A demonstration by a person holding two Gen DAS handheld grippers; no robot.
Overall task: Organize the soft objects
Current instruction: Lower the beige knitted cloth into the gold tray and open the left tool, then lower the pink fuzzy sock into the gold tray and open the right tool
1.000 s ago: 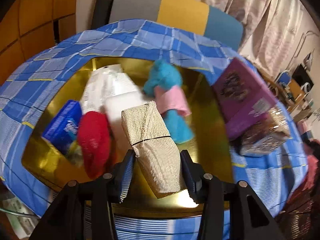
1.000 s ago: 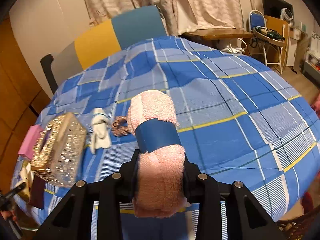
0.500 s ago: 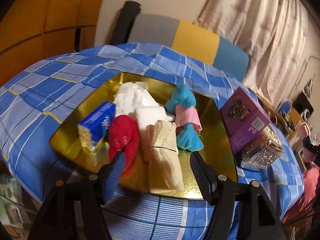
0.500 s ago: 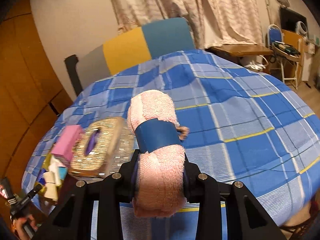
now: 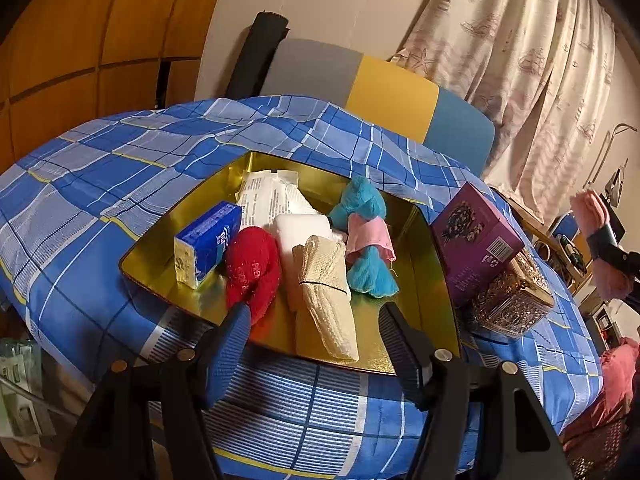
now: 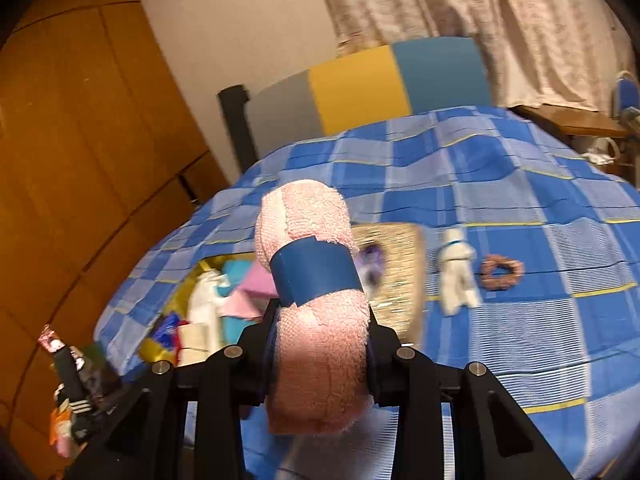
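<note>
Backed off from the beige roll [image 5: 325, 296], the left claw [image 5: 314, 334] has just been opening and now gapes empty; the roll lies in the gold tray [image 5: 430, 280] just beyond its tips. Right claw [image 6: 320, 344] clamps the pink towel roll [image 6: 316, 312], hanging over the checked worktop [image 6: 500, 184].

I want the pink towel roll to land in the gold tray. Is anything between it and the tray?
Yes. The purple box and glittery tissue box sit beside the gold tray, on the side where the right tool holds the pink towel roll.
</note>
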